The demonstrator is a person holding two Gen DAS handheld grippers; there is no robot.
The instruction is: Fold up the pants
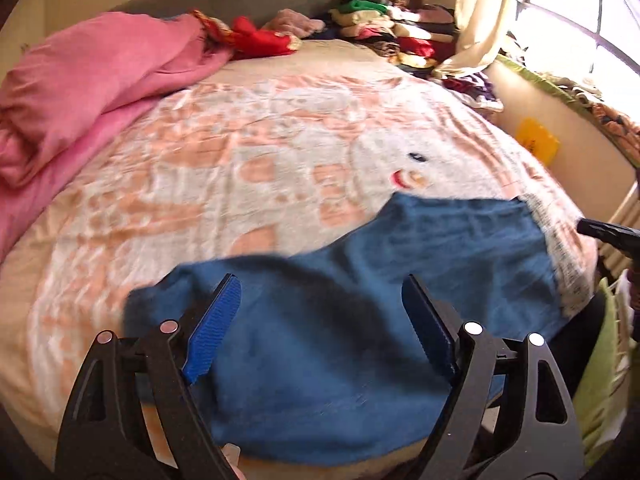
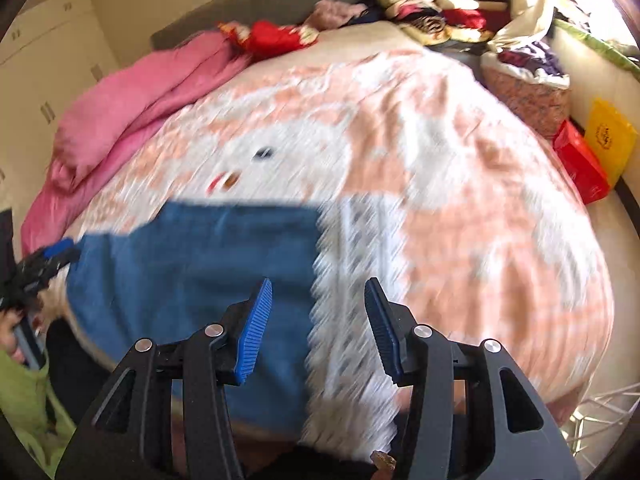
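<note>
The blue pants (image 1: pixel 360 320) lie spread flat on the near part of the bed; they also show in the right wrist view (image 2: pixel 192 280). My left gripper (image 1: pixel 320 300) is open and empty, held above the pants near their left end. My right gripper (image 2: pixel 318 304) is open and empty, over the pants' right edge where they meet the blanket. The right gripper's tip (image 1: pixel 608 234) shows at the right edge of the left wrist view. The left gripper (image 2: pixel 44 260) shows at the left edge of the right wrist view. Both views are motion-blurred.
The bed carries a peach and white patterned blanket (image 1: pixel 240 152). A pink duvet (image 1: pixel 80 92) lies on the left. Piles of folded clothes (image 1: pixel 400 28) sit at the far end. A yellow bag (image 2: pixel 610 140) and red bag (image 2: pixel 580 164) stand right of the bed.
</note>
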